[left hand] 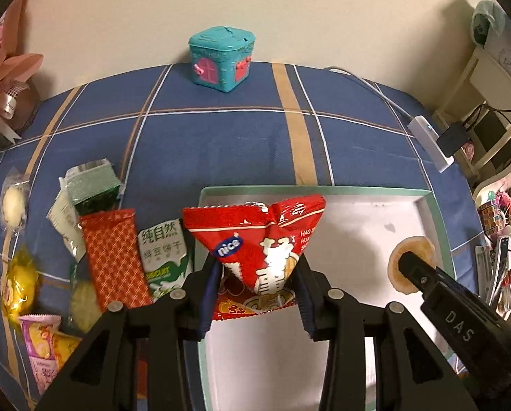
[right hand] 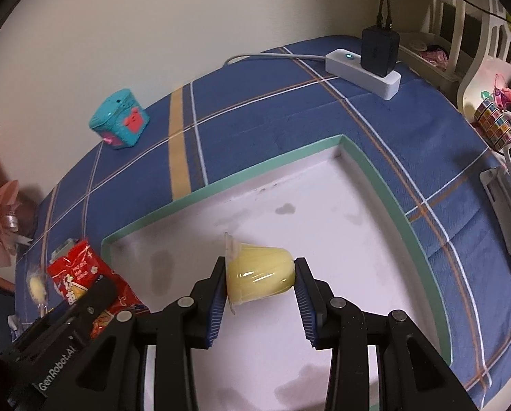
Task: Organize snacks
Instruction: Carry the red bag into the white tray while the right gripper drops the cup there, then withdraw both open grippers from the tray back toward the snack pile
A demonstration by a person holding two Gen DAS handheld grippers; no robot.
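My left gripper [left hand: 258,274] is shut on a red snack bag [left hand: 262,239] and holds it over the left edge of the white tray with a green rim [left hand: 440,226]. Another red packet [left hand: 252,304] lies under it. My right gripper [right hand: 260,274] is shut on a yellow jelly cup [right hand: 260,272], held on its side above the tray [right hand: 392,205]. The jelly cup [left hand: 411,263] and right gripper also show at the tray's right in the left wrist view. The red bag [right hand: 80,274] shows at the tray's left in the right wrist view.
Several loose snacks lie left of the tray on the blue plaid cloth: an orange-red wafer pack [left hand: 113,257], a green-white biscuit pack [left hand: 164,253], a green packet [left hand: 91,185], yellow candies [left hand: 21,281]. A teal toy box [left hand: 221,58] stands at the back. A power strip [right hand: 365,68] sits at the right.
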